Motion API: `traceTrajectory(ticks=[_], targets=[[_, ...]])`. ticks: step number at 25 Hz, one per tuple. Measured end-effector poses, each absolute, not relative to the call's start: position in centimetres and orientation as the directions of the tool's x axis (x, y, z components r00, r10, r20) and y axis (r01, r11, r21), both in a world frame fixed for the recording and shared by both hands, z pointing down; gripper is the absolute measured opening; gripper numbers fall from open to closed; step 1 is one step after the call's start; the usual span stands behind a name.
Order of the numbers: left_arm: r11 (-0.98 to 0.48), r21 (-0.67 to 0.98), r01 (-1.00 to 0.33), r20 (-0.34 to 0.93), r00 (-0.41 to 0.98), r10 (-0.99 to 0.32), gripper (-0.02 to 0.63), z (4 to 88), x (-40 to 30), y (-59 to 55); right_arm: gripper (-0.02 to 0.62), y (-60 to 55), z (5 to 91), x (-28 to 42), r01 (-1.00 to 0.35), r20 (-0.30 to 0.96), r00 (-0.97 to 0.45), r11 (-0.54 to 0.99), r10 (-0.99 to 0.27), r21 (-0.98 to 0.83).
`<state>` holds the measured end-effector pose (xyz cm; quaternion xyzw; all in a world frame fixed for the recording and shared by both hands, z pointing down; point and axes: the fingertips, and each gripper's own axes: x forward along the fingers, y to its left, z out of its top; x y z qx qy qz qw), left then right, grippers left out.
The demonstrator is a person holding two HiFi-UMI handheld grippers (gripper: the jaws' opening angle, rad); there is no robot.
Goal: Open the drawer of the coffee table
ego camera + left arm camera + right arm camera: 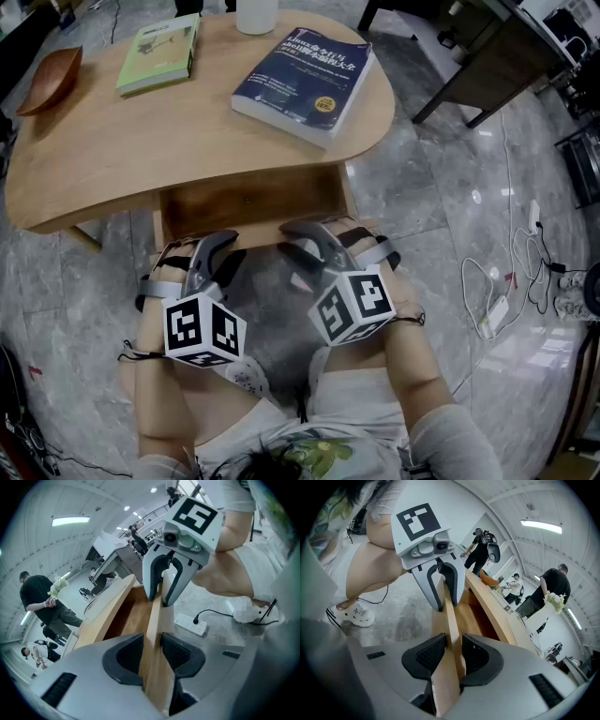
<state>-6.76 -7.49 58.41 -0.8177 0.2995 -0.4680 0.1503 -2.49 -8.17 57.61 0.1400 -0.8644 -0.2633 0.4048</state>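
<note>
Two grippers on the job, starting with the head view: left gripper (228, 251) and right gripper (295, 242) side by side just below the near edge of the tabletop (112, 159), both biting down on the drawer (248, 208). Up top, a blue book (305, 80) by the right edge, a green book (161, 52) and a white cup (255, 14) at the far edge, a wooden dish (49, 80) at the left edge, all well clear of the action. Over to the left gripper view: pads (126, 656) clenched on the drawer front (152, 630), one inside, one outside, with the right gripper (161, 588) astride the same board further along. Switching to the right gripper view: same story mirrored, pads (431, 653) squeezing the drawer front (449, 634), bare wood of the drawer's inside showing between board and tabletop. Looks partly out already. Long axis of the board lying crosswise, left and right hold equally near, travel toward the body, so probably an even, straight pull from both hands at once.
</note>
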Motion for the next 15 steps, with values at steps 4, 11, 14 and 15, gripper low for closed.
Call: traceTrajectory(ticks=[4,11,14,15], targets=[[-0.773,-0.532,-0.345,0.671,0.385,-0.634,0.132,58.39,-6.65,-7.24,0.121,-7.95,57.58,-2.39,-0.027,0.631,-0.633,0.828,-0.448,0.560],[-0.772,-0.534,-0.345,0.669,0.387,-0.635,0.130,58.46,-6.62,-7.01,0.118,-7.75,57.64,-2.39,-0.023,0.644,-0.629,0.839,-0.435,0.543],[-0.774,-0.532,-0.344,0.670,0.389,-0.633,0.130,58.45,-6.50,-6.92,0.118,-7.67,57.62,-2.27,-0.022,0.649,-0.629,0.844,-0.429,0.536],[-0.774,-0.532,-0.344,0.669,0.389,-0.633,0.130,58.45,-6.48,-6.89,0.118,-7.64,57.62,-2.26,-0.022,0.650,-0.628,0.845,-0.428,0.535]])
